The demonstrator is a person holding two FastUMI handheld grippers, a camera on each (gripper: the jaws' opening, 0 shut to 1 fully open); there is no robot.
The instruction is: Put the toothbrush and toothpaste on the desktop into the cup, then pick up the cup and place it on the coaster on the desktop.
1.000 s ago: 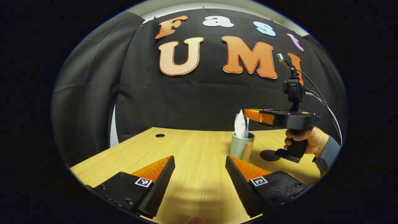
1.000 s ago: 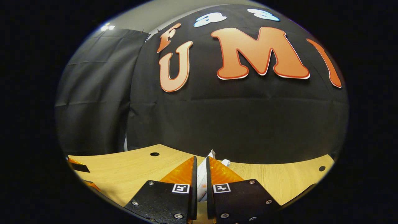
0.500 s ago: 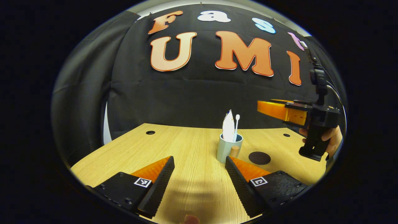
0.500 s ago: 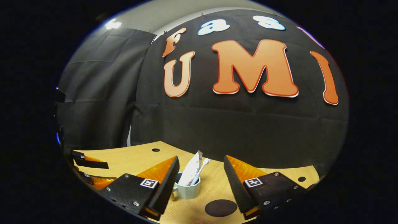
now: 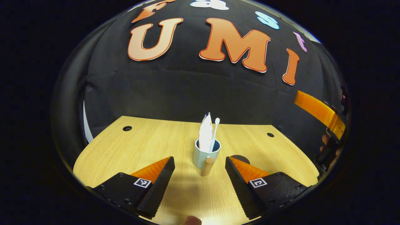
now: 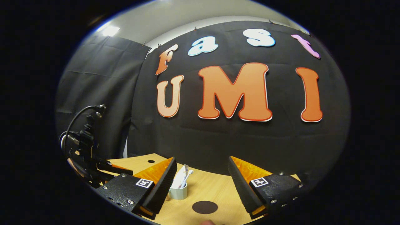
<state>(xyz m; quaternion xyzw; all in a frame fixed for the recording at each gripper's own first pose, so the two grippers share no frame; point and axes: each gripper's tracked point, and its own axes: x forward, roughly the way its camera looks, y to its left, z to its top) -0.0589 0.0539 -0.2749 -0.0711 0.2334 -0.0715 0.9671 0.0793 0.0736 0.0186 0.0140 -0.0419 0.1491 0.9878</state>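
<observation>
Both sets of jaws spread wide and empty: left gripper [image 5: 198,182] low over the table [image 5: 150,140], now squared up on the cup [image 5: 206,153]; right gripper [image 6: 200,182] drawn back and up after letting go. Toothpaste [image 5: 205,136] and toothbrush [image 5: 215,132] upright inside the cup, coaster [image 6: 204,207] just beside. Filling apparently done; only lifting onto the coaster left.

A light wooden surface [image 5: 150,147] carries two small round holes, one hole [image 5: 127,128] near its far-left corner, another hole [image 5: 270,135] near its far-right corner
</observation>
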